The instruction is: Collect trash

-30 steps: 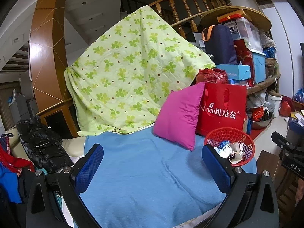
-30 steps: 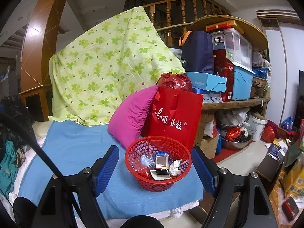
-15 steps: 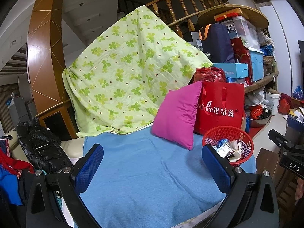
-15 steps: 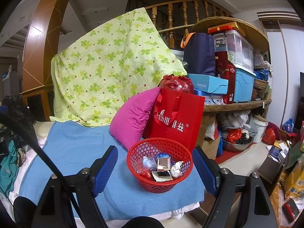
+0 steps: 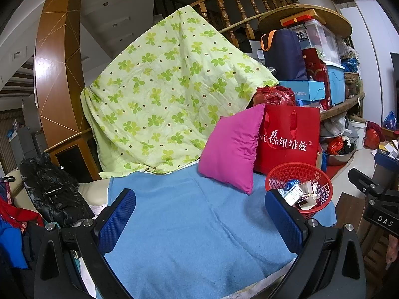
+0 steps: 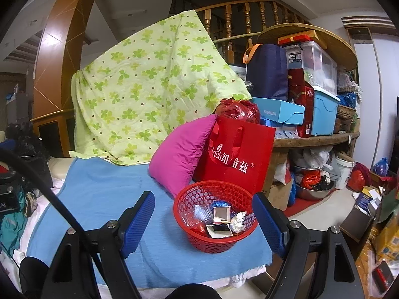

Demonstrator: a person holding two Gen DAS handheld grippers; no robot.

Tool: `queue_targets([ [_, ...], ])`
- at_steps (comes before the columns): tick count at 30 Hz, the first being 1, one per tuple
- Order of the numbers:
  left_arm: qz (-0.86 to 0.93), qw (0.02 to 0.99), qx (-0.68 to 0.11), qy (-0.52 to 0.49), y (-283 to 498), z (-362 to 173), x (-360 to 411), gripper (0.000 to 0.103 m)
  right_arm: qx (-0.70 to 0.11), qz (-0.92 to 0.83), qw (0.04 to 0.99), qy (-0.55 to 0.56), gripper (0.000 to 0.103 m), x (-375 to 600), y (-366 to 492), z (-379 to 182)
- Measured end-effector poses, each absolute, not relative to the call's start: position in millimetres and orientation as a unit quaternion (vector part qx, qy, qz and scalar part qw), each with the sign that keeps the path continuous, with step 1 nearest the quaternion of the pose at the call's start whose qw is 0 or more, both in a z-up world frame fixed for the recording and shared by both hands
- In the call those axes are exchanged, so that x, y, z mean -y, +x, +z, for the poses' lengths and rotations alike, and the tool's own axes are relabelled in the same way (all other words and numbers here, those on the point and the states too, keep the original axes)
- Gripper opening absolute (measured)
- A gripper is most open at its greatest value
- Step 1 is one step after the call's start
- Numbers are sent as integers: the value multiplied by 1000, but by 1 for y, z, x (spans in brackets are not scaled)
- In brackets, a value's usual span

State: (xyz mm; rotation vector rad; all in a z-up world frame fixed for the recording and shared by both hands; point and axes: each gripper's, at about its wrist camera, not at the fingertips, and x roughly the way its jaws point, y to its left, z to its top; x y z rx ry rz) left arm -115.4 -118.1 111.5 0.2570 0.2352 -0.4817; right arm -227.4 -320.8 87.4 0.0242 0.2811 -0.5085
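A red mesh basket stands on the blue blanket near its right front corner. It holds several trash pieces: small boxes, crumpled foil, blue wrappers. My right gripper is open and empty, with the basket between and just beyond its blue pads. The basket also shows in the left wrist view, behind the right pad. My left gripper is open and empty over the bare blue blanket.
A pink pillow and a red shopping bag stand right behind the basket. A green flowered quilt hangs behind. Black clothes lie at the left. Cluttered shelves and floor items are at the right.
Both views have pulled back slightly and the basket sits a little lower and further right in them. Both grippers stay open and empty.
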Motion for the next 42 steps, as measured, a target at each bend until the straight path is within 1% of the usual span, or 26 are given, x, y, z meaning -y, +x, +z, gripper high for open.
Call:
queue_targets([
  [10,-245,953,-119,131,-116,102,119,103,-147,-259,955,11,83,321,-226,86],
  [23,-258,944,-143,145,-105,92,138,103,-158,-268,950,27,83,340,-225,77],
  [32,-273,930,-178,168,-85,70,172,103,-177,-273,944,46,83,362,-218,57],
  [42,-281,910,-232,200,-57,34,212,103,-194,-277,938,73,83,393,-202,32],
])
